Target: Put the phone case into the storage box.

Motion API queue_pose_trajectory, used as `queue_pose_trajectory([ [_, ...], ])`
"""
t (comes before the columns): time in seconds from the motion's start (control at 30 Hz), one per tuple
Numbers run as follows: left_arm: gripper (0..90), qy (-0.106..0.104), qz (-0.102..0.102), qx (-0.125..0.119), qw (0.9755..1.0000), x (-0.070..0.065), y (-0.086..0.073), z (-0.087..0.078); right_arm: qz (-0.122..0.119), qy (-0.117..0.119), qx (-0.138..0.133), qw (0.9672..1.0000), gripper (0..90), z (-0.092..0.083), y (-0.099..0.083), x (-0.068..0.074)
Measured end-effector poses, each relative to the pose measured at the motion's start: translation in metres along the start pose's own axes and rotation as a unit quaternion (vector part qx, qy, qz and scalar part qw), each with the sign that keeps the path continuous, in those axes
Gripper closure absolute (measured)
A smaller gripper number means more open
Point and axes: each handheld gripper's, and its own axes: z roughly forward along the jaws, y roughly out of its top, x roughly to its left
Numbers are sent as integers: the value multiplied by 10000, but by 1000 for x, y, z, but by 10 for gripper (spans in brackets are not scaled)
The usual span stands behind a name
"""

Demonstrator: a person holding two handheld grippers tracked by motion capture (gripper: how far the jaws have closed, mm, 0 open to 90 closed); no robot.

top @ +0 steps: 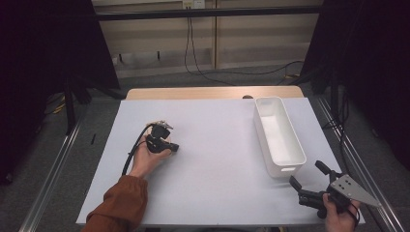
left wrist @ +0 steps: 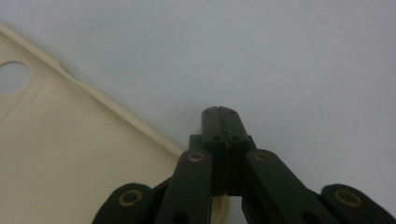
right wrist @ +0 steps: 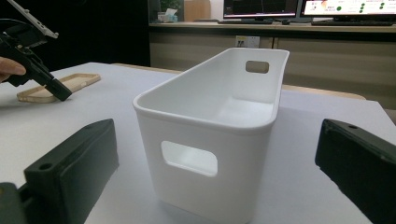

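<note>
My left gripper (top: 174,146) is held low over the left half of the table by a hand with a rust-coloured sleeve. In the left gripper view its jaws (left wrist: 218,112) are shut, nothing between the tips, which hover over the white mat just past the edge of a flat cream phone case (left wrist: 70,154). The right gripper view shows that case (right wrist: 58,86) lying flat with the left gripper's tip (right wrist: 60,92) down at its near edge. My right gripper (top: 305,172) is open at the front right corner, pointing at the short end of an empty white bin (right wrist: 210,107).
The white bin (top: 278,135) stands lengthwise on the right side of the white mat (top: 217,159), a handle cut-out in each end. Bare wood of the table (top: 212,93) shows at the far edge. Monitors (right wrist: 299,7) and a counter sit behind.
</note>
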Motion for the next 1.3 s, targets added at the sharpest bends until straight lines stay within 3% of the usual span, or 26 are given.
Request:
queue_pose_trajectory([
  [0.53, 900, 7, 71, 110, 9999, -2, -11, -9, -9, 14, 1, 10000, 0, 1, 0, 0],
  [0.9, 900, -130, -77, -30, 9999, 1, -22, -15, -18, 14, 10, 10000, 0, 1, 0, 1],
  [1.3, 900, -173, -137, 4, 9998, 3, -29, -21, -15, 7, 14, 10000, 0, 1, 0, 1],
])
